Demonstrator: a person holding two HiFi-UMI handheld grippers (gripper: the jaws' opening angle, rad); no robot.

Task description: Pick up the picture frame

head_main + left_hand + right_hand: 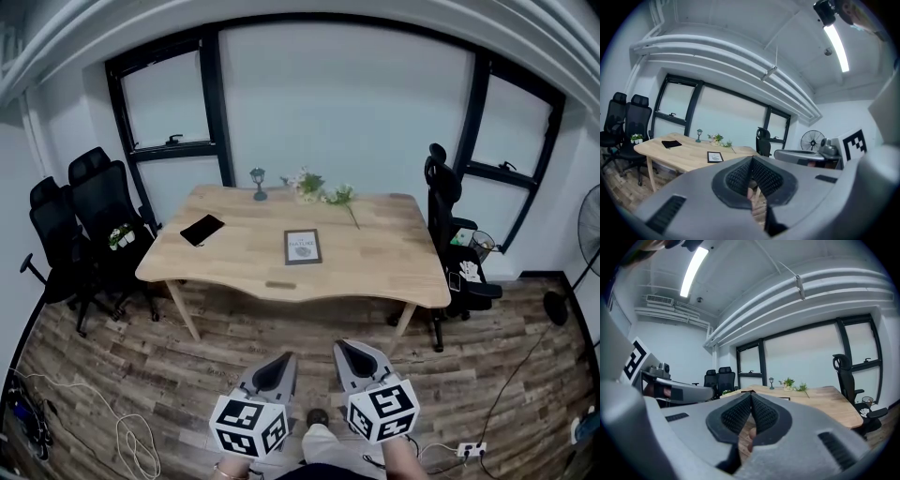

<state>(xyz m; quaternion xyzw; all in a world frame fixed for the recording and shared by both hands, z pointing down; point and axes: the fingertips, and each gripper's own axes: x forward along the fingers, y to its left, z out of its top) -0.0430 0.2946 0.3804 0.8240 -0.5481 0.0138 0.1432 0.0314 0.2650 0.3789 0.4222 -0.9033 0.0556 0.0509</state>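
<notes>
Wooden desk (pixel 394 258) is bearing picture frame (pixel 303 247) | left tongs (pixel 284 359), right tongs (pixel 344 347) are hanging closed, empty | risk: shut tips probably shoving frame away.

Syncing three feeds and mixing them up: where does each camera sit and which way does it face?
Head view: on the person's head, facing forward and down at the table and picture frame; left gripper and right gripper show below.
Left gripper view: on the left gripper, along its shut jaws; table at left, right gripper at right.
Right gripper view: on the right gripper, along its shut jaws; table ahead, left gripper at left.
Shared: both gripper views show the table.
</notes>
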